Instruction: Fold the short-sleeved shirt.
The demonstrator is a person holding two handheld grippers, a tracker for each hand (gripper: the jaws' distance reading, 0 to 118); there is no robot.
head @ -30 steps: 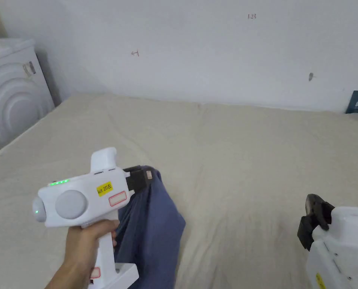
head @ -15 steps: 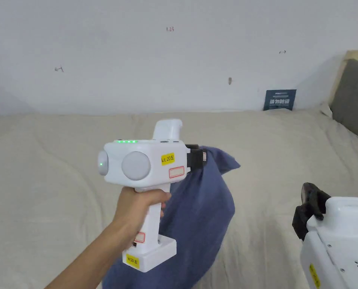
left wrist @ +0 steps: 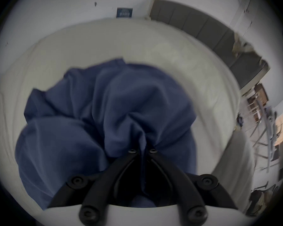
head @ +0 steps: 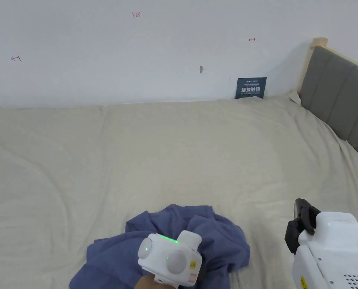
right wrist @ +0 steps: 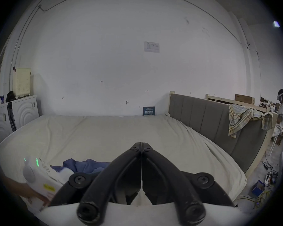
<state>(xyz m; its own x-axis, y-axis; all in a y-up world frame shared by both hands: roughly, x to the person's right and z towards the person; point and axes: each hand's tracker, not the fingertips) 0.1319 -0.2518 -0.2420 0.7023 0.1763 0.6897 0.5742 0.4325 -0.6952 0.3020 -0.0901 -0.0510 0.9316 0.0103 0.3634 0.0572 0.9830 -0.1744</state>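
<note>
Left gripper view finds the left gripper (left wrist: 142, 149) pinching a bunched fold of the blue shirt (left wrist: 104, 108), heaped on the bed (head: 212, 150); right gripper (right wrist: 141, 145) pressed together, empty; advise spreading the shirt flat before folding.

"123" is handwritten on the wall (head: 136, 14).

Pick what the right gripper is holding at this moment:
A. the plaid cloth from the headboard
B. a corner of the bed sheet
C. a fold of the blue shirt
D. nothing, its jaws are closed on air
D: in the right gripper view the right gripper has its jaws together with nothing between them, above the bed, apart from the blue shirt.
</note>
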